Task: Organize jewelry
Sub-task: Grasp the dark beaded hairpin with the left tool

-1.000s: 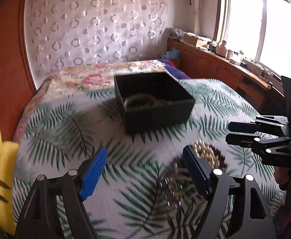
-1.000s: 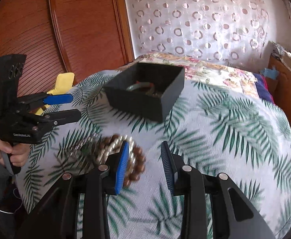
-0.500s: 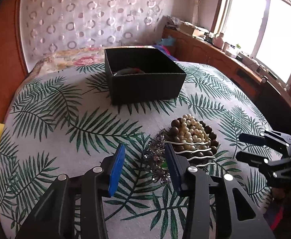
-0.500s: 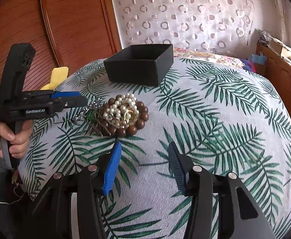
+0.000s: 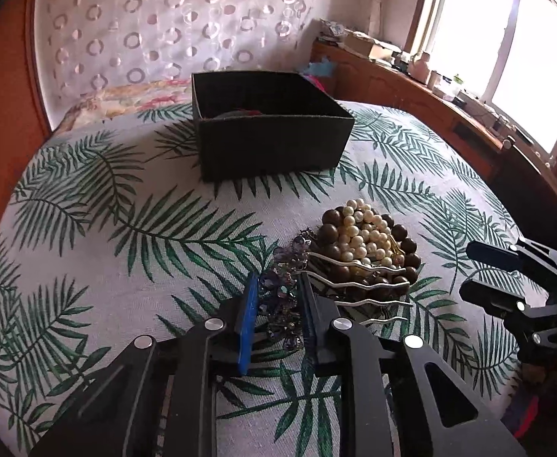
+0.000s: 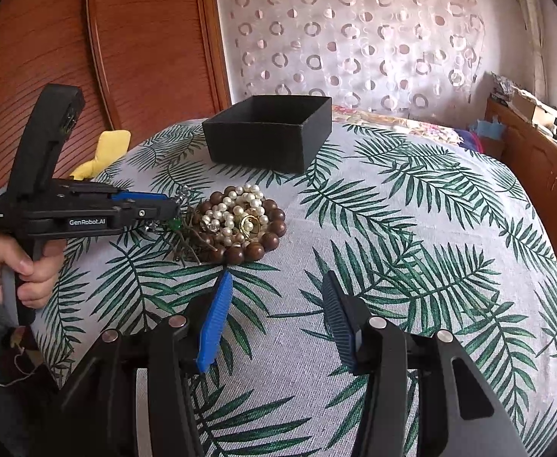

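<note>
Left gripper (image 5: 278, 301) fingers have just been closing on a purple crystal piece (image 5: 284, 297); beyond them, the black box (image 5: 267, 133) awaits the heaped beads (image 5: 370, 243), while right gripper (image 6: 274, 304) fingers stand apart, empty.

The left gripper (image 6: 164, 205) bears white lettering "GenRobot.AI" on its black side; smaller white print near its rear possibly reads "Data Acquisition System".

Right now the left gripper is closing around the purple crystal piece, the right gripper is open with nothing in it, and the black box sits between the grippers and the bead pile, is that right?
Not quite. The left wrist view shows the black box beyond the bead pile, farther from both grippers. The rest holds: the left gripper has just been closing around the purple crystal piece, and the right gripper is open and empty.
</note>
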Motion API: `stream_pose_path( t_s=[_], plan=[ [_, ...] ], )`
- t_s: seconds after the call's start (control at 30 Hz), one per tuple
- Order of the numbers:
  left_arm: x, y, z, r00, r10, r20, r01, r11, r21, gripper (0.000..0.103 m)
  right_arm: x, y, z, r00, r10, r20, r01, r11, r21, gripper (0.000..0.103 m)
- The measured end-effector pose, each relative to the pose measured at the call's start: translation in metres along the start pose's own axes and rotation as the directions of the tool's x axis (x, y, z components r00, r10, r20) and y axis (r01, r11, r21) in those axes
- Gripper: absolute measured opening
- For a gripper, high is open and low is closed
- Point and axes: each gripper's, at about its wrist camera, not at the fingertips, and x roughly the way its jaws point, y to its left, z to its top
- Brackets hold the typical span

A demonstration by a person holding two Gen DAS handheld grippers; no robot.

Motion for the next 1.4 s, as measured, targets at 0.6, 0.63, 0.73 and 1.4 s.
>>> stream_pose_path(
  t_s=[0.6, 0.63, 0.73, 1.4],
  plan=[
    [-0.049, 0.026, -0.024, 0.992, 0.069, 0.109, -0.06, 0.995, -0.083, 0.018, 0.002, 0.0, 0.01, 0.999, 0.034, -0.017, -0.034, 0.999, -0.006, 0.051],
    [-0.05, 0.027, -0.025, 0.991, 0.074, 0.114, -0.064, 0.995, -0.082, 0.018, 0.002, 0.002, 0.012, 0.999, 0.033, -0.015, -0.033, 0.999, -0.016, 0.047],
    [-0.054, 0.028, -0.027, 0.989, 0.077, 0.129, -0.066, 0.994, -0.086, 0.018, 0.004, 0.006, 0.022, 0.999, 0.044, -0.015, -0.044, 0.998, -0.042, 0.044],
    [-0.058, 0.028, -0.024, 0.989, 0.054, 0.138, -0.043, 0.996, -0.081, 0.018, 0.087, 0.003, 0.08, 0.975, 0.139, -0.175, -0.15, 0.987, -0.052, 0.032]
  ],
)
